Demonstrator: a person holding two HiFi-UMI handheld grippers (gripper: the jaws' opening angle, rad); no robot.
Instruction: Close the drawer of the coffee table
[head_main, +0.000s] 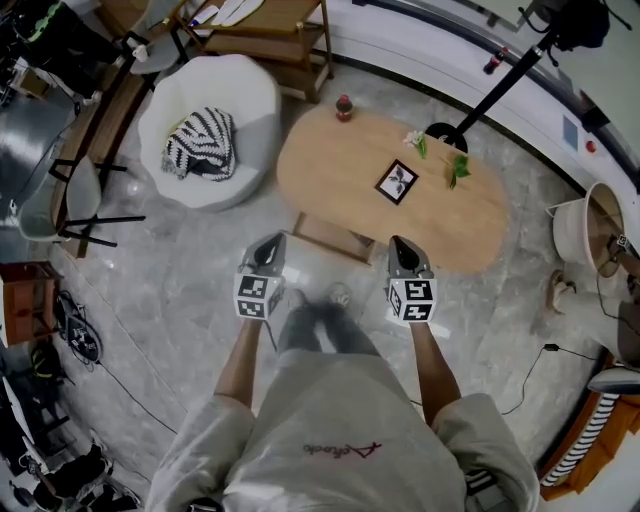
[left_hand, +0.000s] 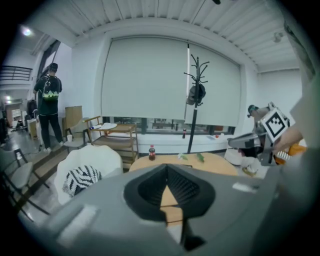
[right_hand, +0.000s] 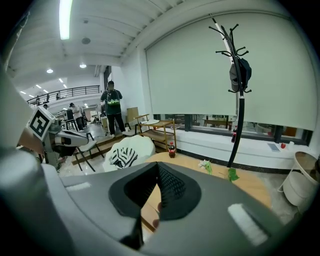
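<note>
**Approach to the open drawer.** The drawer (head_main: 334, 239) stood pulled out from under the near long edge of the coffee table (head_main: 470, 225). It was a shallow, flat-fronted box of pale wood, just ahead of the person's feet and between the two grippers.

We judged the task to be at its approach step, since neither tool touched the drawer front. The left gripper (head_main: 271, 246) and the right gripper (head_main: 400, 248) hung side by side and angled downward, one to each side of the drawer. Each had its dark ribbed jaws pressed together on nothing.

The next move, in our judgement, called for setting the closed tips flat against the front panel. A straight, even push toward the table would then keep the box from skewing.

The tabletop was a smooth oval of light wood. It bore a small bottle (head_main: 343, 107), a dark-framed picture (head_main: 397, 181) and two green sprigs (head_main: 458, 168).

Around it we saw a glossy, marble-veined floor (head_main: 190, 270) and a soft, rounded white seat (head_main: 250, 110). The seat carried a black-and-white striped cushion (head_main: 200, 143). A slender black coat stand (head_main: 500, 86) rose beside the table.
</note>
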